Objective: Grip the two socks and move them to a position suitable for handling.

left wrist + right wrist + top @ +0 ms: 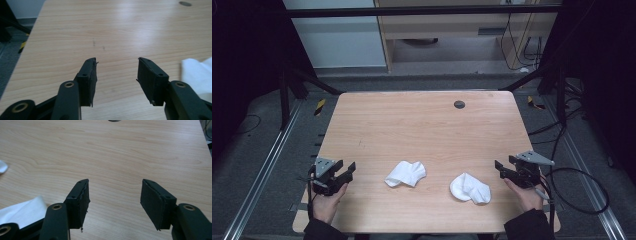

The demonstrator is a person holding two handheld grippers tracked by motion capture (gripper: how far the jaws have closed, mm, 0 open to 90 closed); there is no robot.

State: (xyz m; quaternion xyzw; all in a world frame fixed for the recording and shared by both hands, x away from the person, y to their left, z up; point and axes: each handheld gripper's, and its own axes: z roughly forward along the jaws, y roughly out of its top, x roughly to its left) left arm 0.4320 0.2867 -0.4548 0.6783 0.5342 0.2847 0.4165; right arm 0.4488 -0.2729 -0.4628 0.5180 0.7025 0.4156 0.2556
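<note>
Two white socks lie on the wooden table point(422, 125) near its front edge. The left sock point(406, 173) is crumpled; its edge point(198, 73) shows at the right of the left gripper view. The right sock point(470, 188) lies a little nearer the front; a corner of it point(23, 211) shows low left in the right gripper view. My left gripper point(349, 170) rests at the table's front left, open, with bare wood between its jaws point(116, 72). At the front right my right gripper point(501, 167) is open too, nothing between its jaws point(113, 195).
A dark round grommet point(459, 104) sits in the table's far right part. Black frame bars and metal rails flank the table. A black cable point(579, 192) loops on the floor at the right. Cabinets stand behind the table.
</note>
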